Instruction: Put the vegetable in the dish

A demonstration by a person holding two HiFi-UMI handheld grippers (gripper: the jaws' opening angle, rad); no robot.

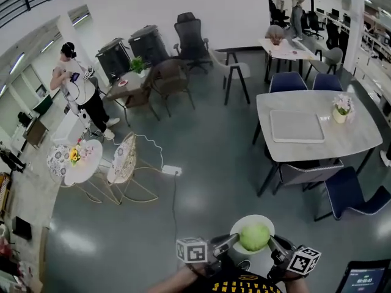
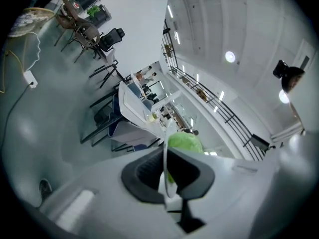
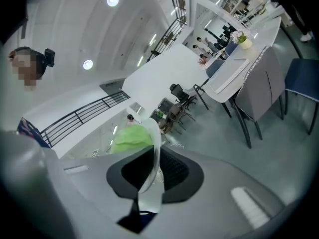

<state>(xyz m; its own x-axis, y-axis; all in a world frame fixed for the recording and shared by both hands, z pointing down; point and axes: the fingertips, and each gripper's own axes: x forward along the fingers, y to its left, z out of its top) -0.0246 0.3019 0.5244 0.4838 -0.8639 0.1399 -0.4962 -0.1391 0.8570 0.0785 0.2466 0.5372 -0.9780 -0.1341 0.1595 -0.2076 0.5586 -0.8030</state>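
A green cabbage [image 1: 254, 237] lies in a white dish [image 1: 242, 224] held up in the air at the bottom of the head view. My left gripper [image 1: 232, 242] is shut on the dish's left rim, my right gripper [image 1: 273, 244] on its right rim. In the left gripper view the dish's rim [image 2: 165, 171] runs edge-on between the dark pads, with the cabbage [image 2: 185, 143] behind it. The right gripper view shows the same: the rim [image 3: 151, 168] pinched between the pads and the cabbage [image 3: 130, 137] beyond.
A grey table [image 1: 314, 127] with a tray and a small flower pot [image 1: 341, 110] stands at the right, blue chairs [image 1: 349, 193] around it. A small round table [image 1: 79, 160] and wire chair [image 1: 125, 163] stand at the left. A person [image 1: 82, 90] stands at the far left. A power strip's cable [image 1: 173, 191] crosses the floor.
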